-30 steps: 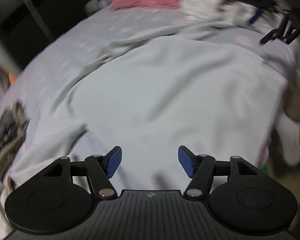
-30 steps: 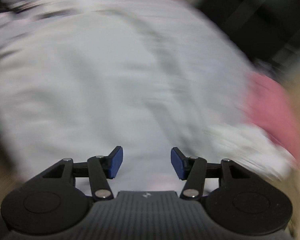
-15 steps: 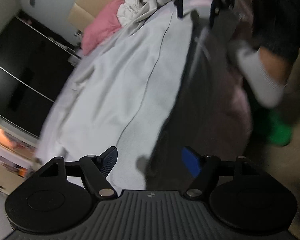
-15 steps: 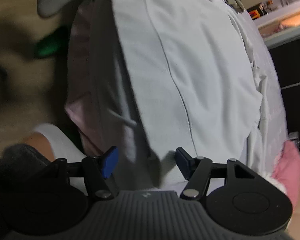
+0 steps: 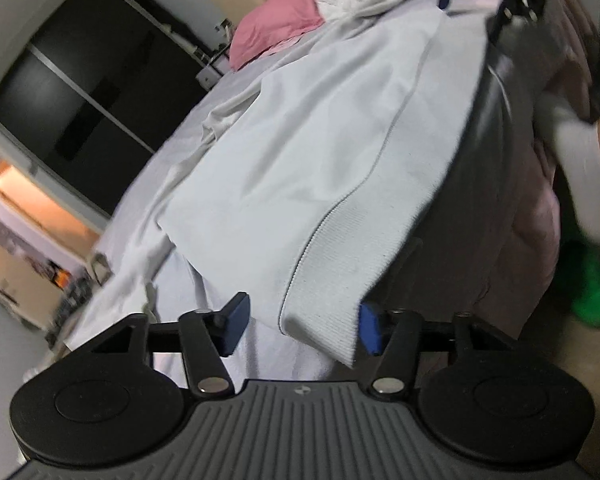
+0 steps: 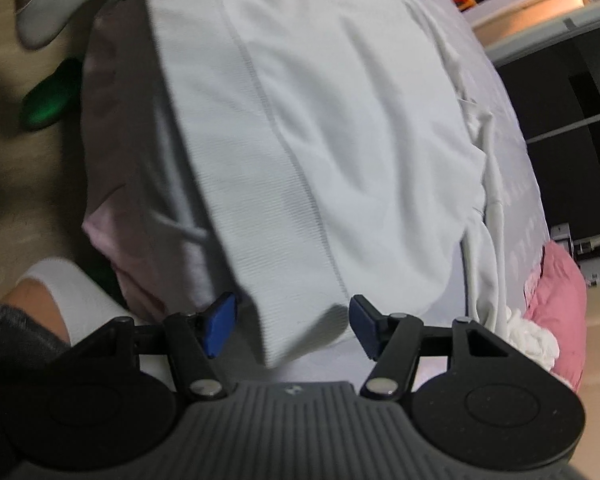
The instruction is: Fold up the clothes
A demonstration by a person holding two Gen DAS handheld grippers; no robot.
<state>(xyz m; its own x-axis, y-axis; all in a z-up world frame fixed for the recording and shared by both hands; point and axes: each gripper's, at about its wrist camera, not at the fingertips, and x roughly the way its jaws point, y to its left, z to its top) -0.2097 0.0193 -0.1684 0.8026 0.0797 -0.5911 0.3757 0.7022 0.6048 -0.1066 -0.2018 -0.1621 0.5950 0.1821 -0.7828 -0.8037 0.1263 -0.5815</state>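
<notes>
Two corners of the pale grey knit sweatshirt (image 5: 324, 128) with the ribbed hem hang over the bed (image 5: 188, 128) edge, one sitting between each tool's wide-open blue pads, left tool (image 5: 302, 326) and right tool (image 6: 292, 328), neither pinching yet. Looks soft, floppy and light to me, so I'd grab the thicker ribbed hem (image 6: 284, 216) right at those corners, since thin fabric would probably just slip out.
</notes>
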